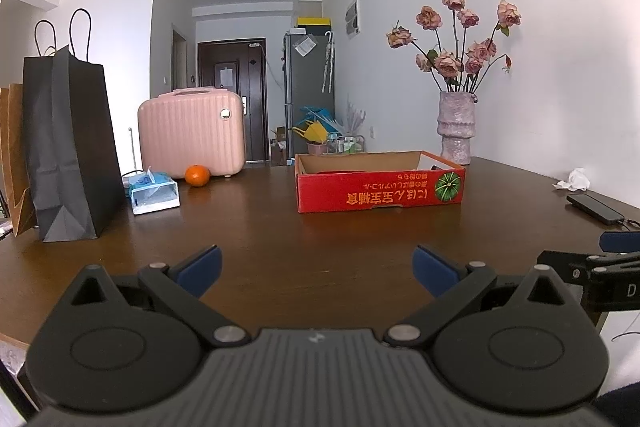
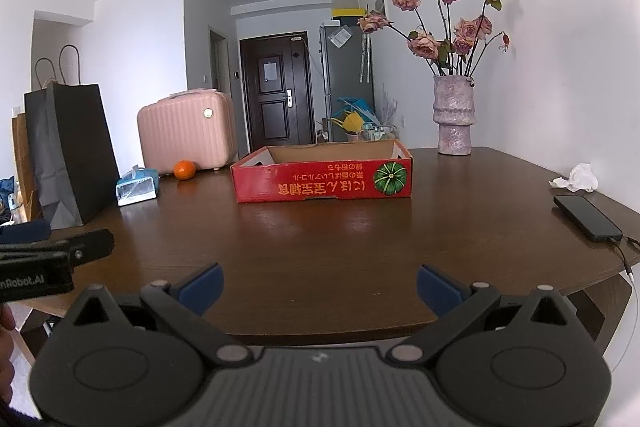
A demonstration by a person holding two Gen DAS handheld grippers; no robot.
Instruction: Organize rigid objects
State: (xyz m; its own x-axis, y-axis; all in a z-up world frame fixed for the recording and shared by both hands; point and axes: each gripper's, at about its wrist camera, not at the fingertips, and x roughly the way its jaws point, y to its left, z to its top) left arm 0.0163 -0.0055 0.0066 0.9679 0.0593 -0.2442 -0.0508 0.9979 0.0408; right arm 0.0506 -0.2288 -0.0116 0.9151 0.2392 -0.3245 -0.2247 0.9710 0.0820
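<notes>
On the dark wooden counter (image 1: 280, 227) your left claw (image 1: 316, 267) gapes wide and empty, the red cardboard box (image 1: 380, 189) well ahead; from the right view, your right claw (image 2: 320, 285) likewise spreads empty, facing the box (image 2: 324, 183).

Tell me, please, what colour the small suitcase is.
Pale pink suitcase, clearest in the left wrist view.

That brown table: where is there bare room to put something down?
The widest bare stretch of the table lies between the red box and both open grippers, left gripper and right gripper. Another patch separates box and phone. The left end is crowded: black bag, tissue pack, orange, pink case.
</notes>
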